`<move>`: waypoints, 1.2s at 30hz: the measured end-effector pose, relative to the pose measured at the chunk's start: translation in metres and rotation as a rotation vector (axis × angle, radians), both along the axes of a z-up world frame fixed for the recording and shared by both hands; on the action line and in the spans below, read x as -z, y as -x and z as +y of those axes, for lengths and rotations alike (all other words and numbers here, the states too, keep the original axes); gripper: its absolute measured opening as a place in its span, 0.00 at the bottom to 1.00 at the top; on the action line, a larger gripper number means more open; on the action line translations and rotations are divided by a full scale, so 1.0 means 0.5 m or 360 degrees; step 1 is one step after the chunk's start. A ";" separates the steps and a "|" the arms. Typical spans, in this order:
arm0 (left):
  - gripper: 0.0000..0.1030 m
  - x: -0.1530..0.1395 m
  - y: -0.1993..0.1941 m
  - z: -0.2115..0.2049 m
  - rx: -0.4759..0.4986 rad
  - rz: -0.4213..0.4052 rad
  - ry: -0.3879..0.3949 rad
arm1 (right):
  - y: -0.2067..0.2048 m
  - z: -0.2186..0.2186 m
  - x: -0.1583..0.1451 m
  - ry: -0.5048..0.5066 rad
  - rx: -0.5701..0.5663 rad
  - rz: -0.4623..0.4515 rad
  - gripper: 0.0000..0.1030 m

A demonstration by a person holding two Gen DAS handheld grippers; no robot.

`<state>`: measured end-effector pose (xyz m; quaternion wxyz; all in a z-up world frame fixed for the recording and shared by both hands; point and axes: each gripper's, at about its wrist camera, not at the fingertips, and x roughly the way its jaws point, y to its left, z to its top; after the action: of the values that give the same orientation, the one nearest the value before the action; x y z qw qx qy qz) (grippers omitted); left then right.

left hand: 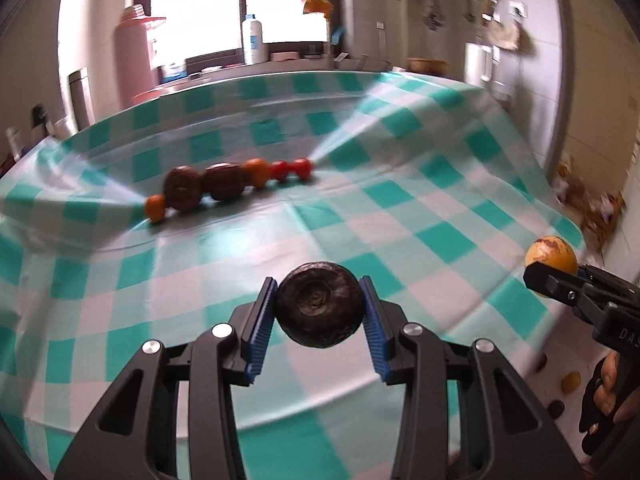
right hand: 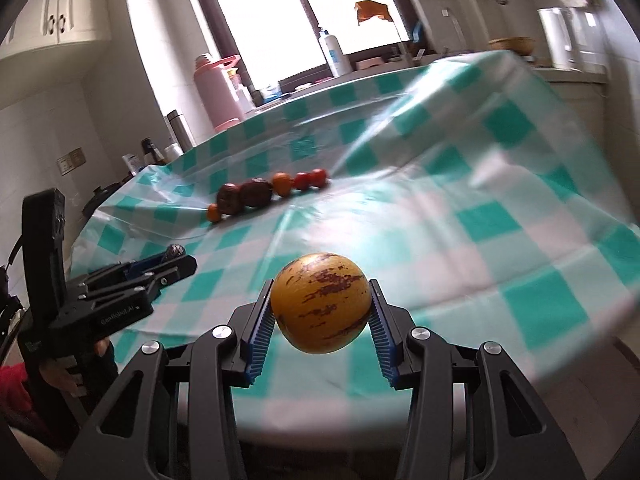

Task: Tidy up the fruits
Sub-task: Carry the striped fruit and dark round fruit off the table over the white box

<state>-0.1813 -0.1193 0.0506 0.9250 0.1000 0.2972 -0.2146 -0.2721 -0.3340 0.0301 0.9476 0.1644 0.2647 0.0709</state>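
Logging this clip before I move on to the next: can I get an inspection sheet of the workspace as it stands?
Surface: round table under a wrinkled teal-and-white checked plastic cloth.
Job's things: row of six fruits lying on the cloth: two small orange, two dark brown, two red.
Clutter: nothing seen on the cloth.
Grippers: left tongs shut on a dark brown wrinkled round fruit; right tongs shut on a yellow purple-streaked round fruit; both held above the near edge.
Cables: nothing seen.
Surroundings: bright window, pink thermos jug, white pump bottle on the counter.
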 end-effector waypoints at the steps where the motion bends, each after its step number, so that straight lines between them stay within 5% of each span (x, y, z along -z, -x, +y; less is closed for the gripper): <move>1: 0.41 0.002 0.007 -0.017 0.0038 0.0008 -0.0013 | 0.010 -0.012 0.005 -0.0002 0.0022 0.0006 0.43; 14: 0.41 0.015 0.097 -0.236 0.0517 0.0107 -0.0149 | 0.155 -0.170 0.079 -0.0084 0.0380 0.0117 0.43; 22: 0.41 0.074 0.178 -0.368 0.0839 0.0170 -0.0319 | 0.213 -0.244 0.153 -0.0041 0.0604 0.0310 0.43; 30: 0.41 0.183 0.244 -0.463 0.1148 0.0306 -0.0527 | 0.219 -0.296 0.250 0.0202 0.0727 0.0729 0.43; 36: 0.41 0.306 0.256 -0.528 0.1271 0.0555 -0.0751 | 0.205 -0.321 0.351 0.0221 0.0713 0.1125 0.43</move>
<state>-0.3094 -0.3834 -0.1023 0.6592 0.3754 0.4264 -0.4927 -0.3745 -0.4945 -0.1453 0.7994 0.1677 0.5352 -0.2154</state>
